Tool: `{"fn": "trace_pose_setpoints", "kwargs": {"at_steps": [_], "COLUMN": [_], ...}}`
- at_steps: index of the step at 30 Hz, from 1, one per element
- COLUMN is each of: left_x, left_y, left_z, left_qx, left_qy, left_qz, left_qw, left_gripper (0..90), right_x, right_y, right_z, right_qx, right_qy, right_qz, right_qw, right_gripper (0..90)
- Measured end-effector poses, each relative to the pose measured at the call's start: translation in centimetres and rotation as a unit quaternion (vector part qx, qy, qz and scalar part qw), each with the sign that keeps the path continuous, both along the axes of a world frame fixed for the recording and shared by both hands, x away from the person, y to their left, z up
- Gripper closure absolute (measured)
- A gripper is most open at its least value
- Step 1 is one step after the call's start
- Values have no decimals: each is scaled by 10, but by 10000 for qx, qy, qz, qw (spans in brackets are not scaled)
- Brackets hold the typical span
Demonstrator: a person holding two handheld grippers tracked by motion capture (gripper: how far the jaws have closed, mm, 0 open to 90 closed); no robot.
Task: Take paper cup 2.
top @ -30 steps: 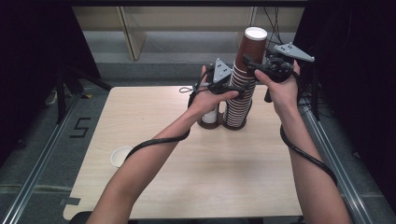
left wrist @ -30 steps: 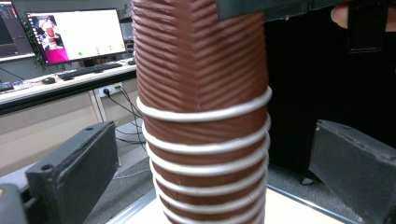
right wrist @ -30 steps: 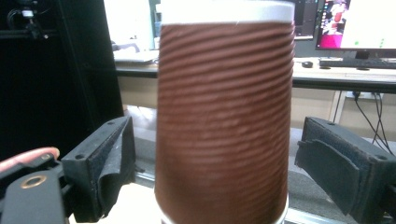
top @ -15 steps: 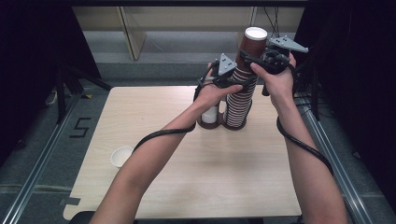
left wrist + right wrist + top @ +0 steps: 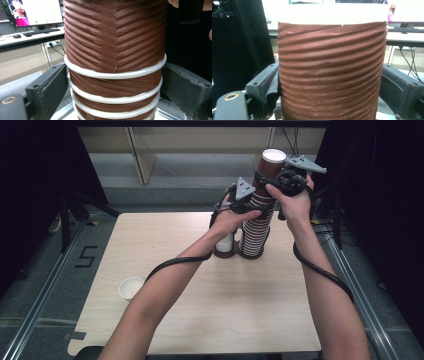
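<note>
A tall stack of brown ribbed paper cups (image 5: 259, 215) stands at the far side of the wooden table (image 5: 210, 310), with both of a person's grippers set against it. The left gripper (image 5: 245, 202) meets the stack partway up; in the left gripper view its jaws sit on either side of the white-rimmed cups (image 5: 115, 62), closed around the stack. The right gripper (image 5: 285, 180) is higher, at the top cup (image 5: 270, 165), which sits raised above the rest; in the right gripper view its jaws flank that cup's ribbed wall (image 5: 332, 75) just below the white rim, gripping it. Just left of the stack's base stands a short second stack (image 5: 225, 245), partly hidden behind the left hand (image 5: 230, 220). A single white cup (image 5: 131, 287) sits well apart from the stack, near the table's near-left edge. Black cables trail along both forearms.
</note>
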State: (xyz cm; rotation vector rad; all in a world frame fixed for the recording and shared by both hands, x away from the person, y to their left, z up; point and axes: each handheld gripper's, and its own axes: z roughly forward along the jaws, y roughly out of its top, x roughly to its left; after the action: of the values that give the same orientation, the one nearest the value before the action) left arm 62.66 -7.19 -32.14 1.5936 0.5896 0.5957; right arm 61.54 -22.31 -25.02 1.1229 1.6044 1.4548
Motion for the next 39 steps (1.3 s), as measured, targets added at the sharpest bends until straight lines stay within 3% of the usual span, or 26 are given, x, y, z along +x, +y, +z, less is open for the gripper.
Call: {"fn": "trace_pose_setpoints", "kwargs": {"at_steps": [5,17,25,31,39], "left_x": [0,-1,-2,-3,-2], "left_y": [0,-1,0,-1,0], "left_z": [0,0,0,1,1], "left_qx": [12,1,47,95,83], "left_qy": [-7,-22,-40,-60,-68], "left_qz": [9,42,45,64,95], "left_qw": [10000,10000,10000,9999,9999], "left_gripper": [77,79,79,80,81], "right_x": [0,-4,-9,-13,-18], "right_y": [2,2,1,0,-3], "right_z": [0,9,17,22,31], "right_qx": [-31,158,210,387,614], "right_qy": [-26,-196,-543,-884,-1060], "right_qz": [-59,-181,-251,-300,-261], "right_qw": [10000,9995,9980,9949,9921], "right_gripper": [162,176,182,187,187]}}
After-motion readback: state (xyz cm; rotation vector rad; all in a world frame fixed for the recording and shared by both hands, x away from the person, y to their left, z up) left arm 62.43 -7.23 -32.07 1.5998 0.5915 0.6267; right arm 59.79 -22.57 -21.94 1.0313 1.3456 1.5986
